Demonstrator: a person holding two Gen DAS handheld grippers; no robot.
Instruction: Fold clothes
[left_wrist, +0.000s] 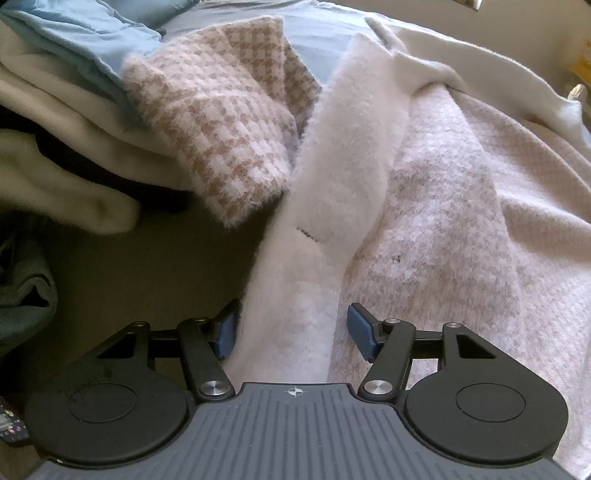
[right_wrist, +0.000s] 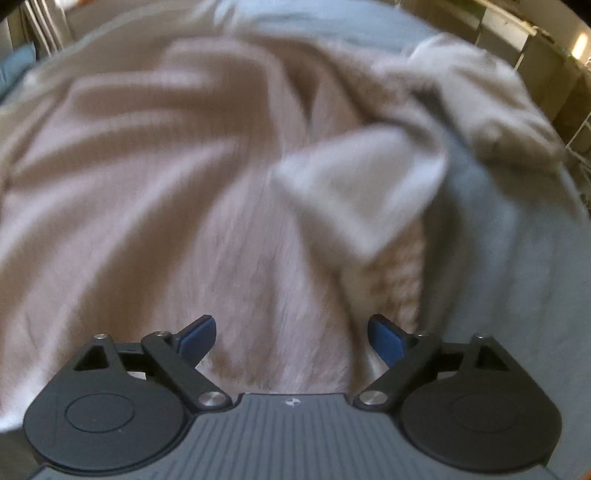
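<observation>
Fuzzy knit fabric defines the work item: a pale cardigan (left_wrist: 424, 206) with a tan houndstooth pattern, spread on the blue-sheeted bed (left_wrist: 236, 22). One sleeve (left_wrist: 221, 122) lies folded up at the left in the left wrist view, beside a pile of other laundry (left_wrist: 55, 122).

I hold the left hand-held gripper (left_wrist: 291, 328) at a middling width astride the white button band (left_wrist: 332, 184). The left pad touches the band's edge; the right pad stands clear, so I judge nothing is clamped.

I see the right hand-held gripper (right_wrist: 291, 339) spread wide above the cardigan body. Nothing sits between its fingers. That view is blurred, so fabric detail is uncertain there.

Handling judgement: the knit is soft, light and limp. It will sag and stretch if lifted by a single point, and the fuzzy nap should resist slipping. I recommend taking hold at the button band or hem edge, where the fabric is doubled, and pinching both layers together.
</observation>
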